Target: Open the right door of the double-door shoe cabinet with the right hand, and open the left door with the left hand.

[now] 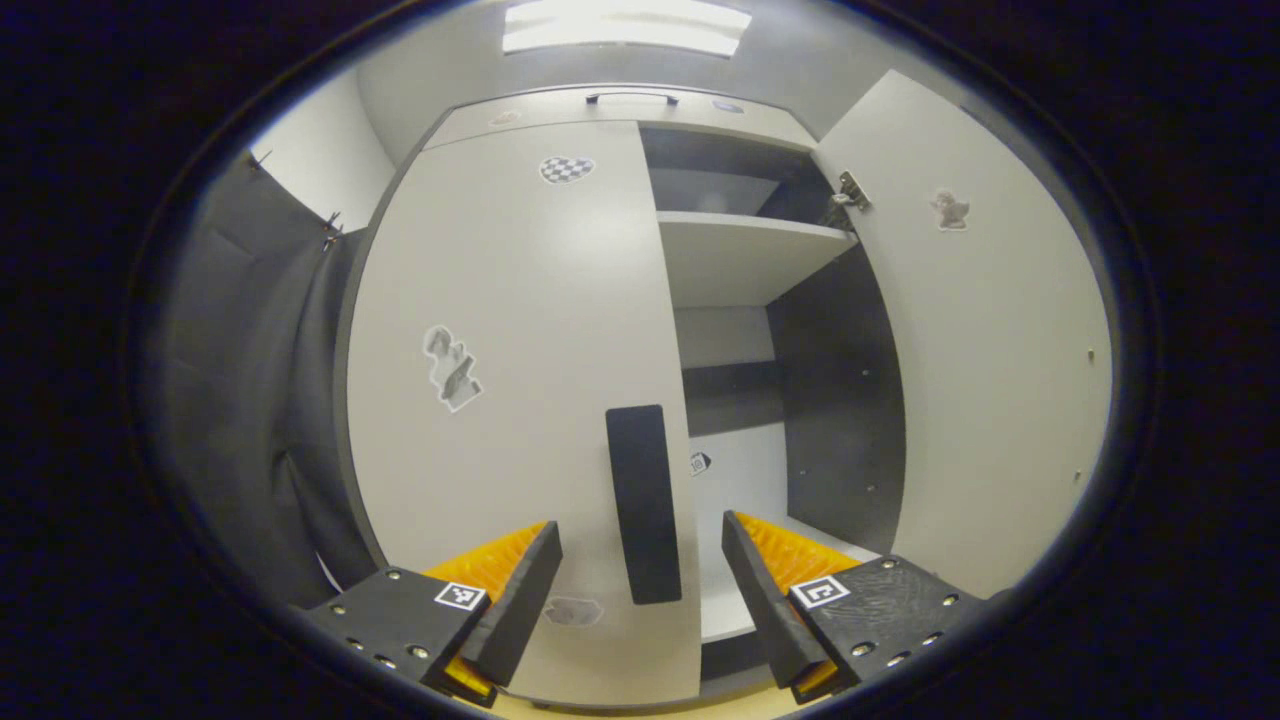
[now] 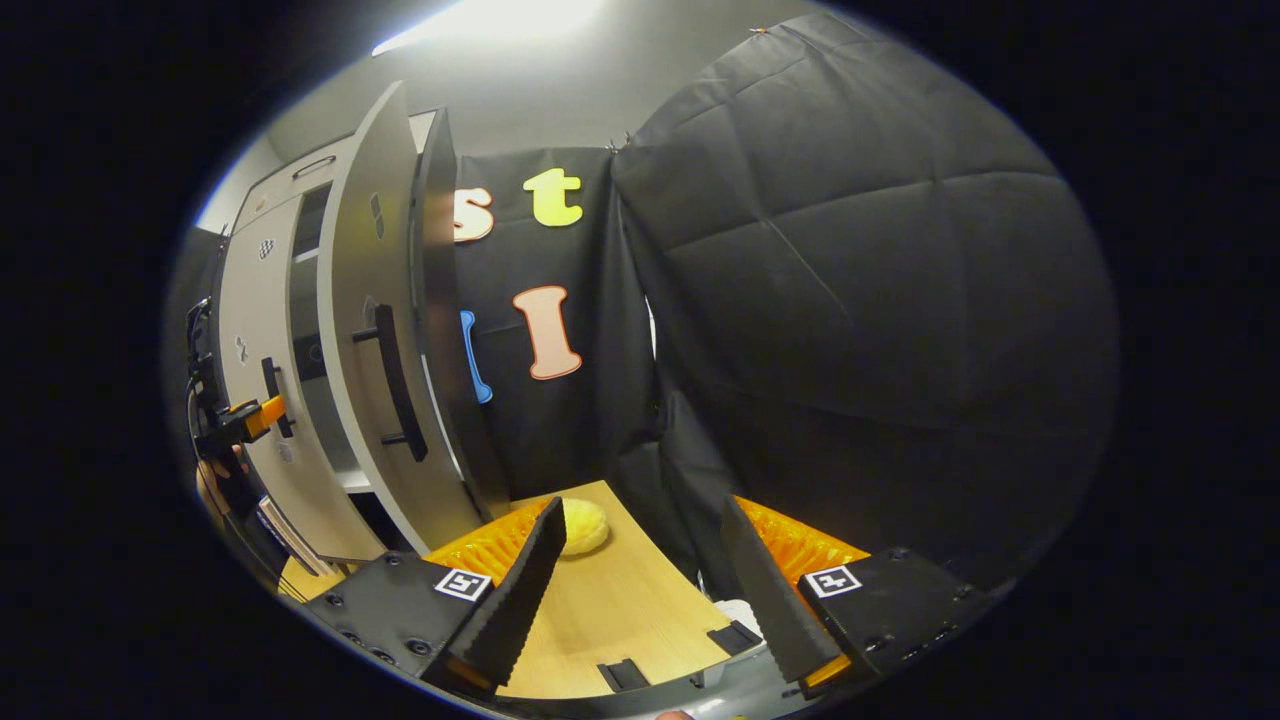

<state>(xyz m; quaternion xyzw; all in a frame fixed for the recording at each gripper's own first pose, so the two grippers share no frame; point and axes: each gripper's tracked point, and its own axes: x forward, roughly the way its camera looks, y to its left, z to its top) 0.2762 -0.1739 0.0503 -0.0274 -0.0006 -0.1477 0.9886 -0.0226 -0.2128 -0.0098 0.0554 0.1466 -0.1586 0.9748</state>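
My left gripper (image 1: 642, 580) is spread wide, its jaws either side of the left door's handle (image 1: 645, 505) at lower centre of the left gripper view, not yet pressing it. The left door (image 1: 510, 400) is closed; the right door (image 1: 990, 350) stands swung out at the right of the frame. I count two doors, each with one black bar handle (rigid, smooth, probably a bit slick). The panel looks stiff and light on its hinges, so I'd grip the bar mid-length. My right gripper (image 2: 640, 590) hangs parted and empty over the desk (image 2: 610, 610), lower centre.
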